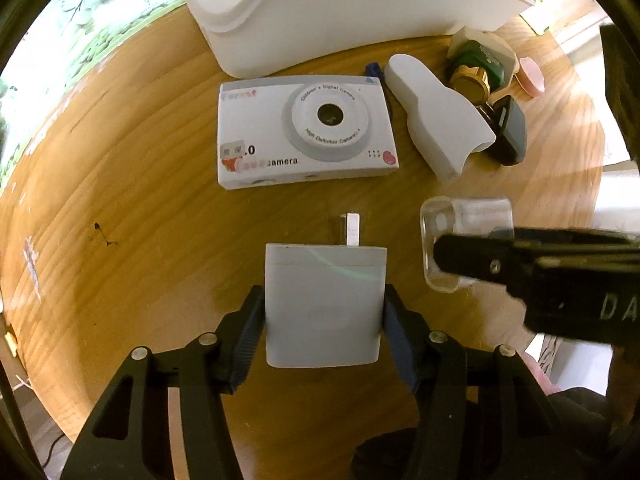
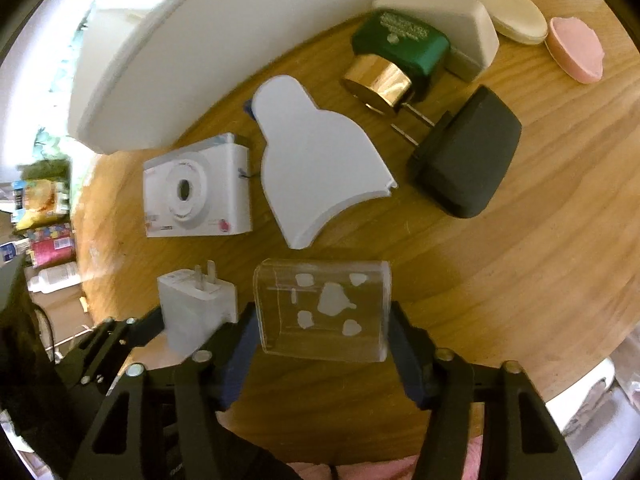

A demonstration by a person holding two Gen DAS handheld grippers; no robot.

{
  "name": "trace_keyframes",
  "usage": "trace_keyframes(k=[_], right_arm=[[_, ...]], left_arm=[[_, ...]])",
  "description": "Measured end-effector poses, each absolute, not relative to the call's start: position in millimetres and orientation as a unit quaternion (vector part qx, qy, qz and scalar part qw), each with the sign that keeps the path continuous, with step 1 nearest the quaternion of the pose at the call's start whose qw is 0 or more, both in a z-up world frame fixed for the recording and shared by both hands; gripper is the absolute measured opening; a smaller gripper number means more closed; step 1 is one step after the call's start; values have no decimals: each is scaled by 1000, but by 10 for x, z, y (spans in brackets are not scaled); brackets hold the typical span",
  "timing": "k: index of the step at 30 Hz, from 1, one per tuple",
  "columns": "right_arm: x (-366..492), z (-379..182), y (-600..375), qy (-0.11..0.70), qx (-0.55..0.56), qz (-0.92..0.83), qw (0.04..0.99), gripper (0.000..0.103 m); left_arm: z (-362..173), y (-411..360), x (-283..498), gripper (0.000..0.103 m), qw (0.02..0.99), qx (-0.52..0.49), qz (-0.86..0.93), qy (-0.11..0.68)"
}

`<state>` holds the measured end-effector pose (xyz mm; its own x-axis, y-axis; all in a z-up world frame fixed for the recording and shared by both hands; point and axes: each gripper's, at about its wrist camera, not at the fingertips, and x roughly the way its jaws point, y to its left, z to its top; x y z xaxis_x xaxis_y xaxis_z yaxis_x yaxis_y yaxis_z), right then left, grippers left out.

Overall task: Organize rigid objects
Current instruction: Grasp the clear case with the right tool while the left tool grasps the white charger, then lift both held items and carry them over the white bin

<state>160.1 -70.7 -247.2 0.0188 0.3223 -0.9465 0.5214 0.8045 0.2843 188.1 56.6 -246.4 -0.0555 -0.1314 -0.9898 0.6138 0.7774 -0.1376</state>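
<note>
Chargers, a toy camera and other hard little things lie on a round wooden table [image 1: 120, 208] — and each gripper has one of them right now. The left gripper [image 1: 324, 312] has its jaws pinching the sides of a white charger [image 1: 324, 300]; the charger's metal prongs point forward, toward the toy camera [image 1: 304, 132]. The right gripper [image 2: 324, 328] has its jaws pinching a clear plastic block [image 2: 324, 308] with small white shapes inside it; from the left wrist view the block sits just beside the charger, on its right.

Both held things look lifted a little off the wood, but I cannot tell for sure. Further back sit a flat white bottle-shaped piece [image 2: 320, 168], a black charger [image 2: 468, 160] with its prongs out, a green bottle with a gold cap [image 2: 396, 56], a cream oval [image 2: 508, 12] and a pink piece [image 2: 576, 50]; a big white bin [image 1: 340, 8] stands behind them all.

My guess is that this is the carry step — two things are picked up and need a home. The bin looks like the likely place, though the task does not say so. The next move calls for lifting both high enough to pass over the toy camera and the white piece without bumping them; the two grippers are close, so they must keep apart; the clear block looks smooth, so the grip should stay firm.
</note>
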Motion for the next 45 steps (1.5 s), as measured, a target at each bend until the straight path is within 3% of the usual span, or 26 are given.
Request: trace_keyframes(k=[13, 28, 45], right_arm=[[1176, -2325, -824, 689, 308, -68, 652, 60], [1000, -1771, -1118, 635, 246, -47, 730, 60], [1188, -1052, -1432, 534, 140, 24, 833, 60]], left_arm=[[-2427, 836, 1802, 60, 673, 138, -231, 689], [-1768, 1057, 1944, 59, 735, 105, -164, 649], [-1165, 508, 2076, 59, 799, 62, -107, 588]])
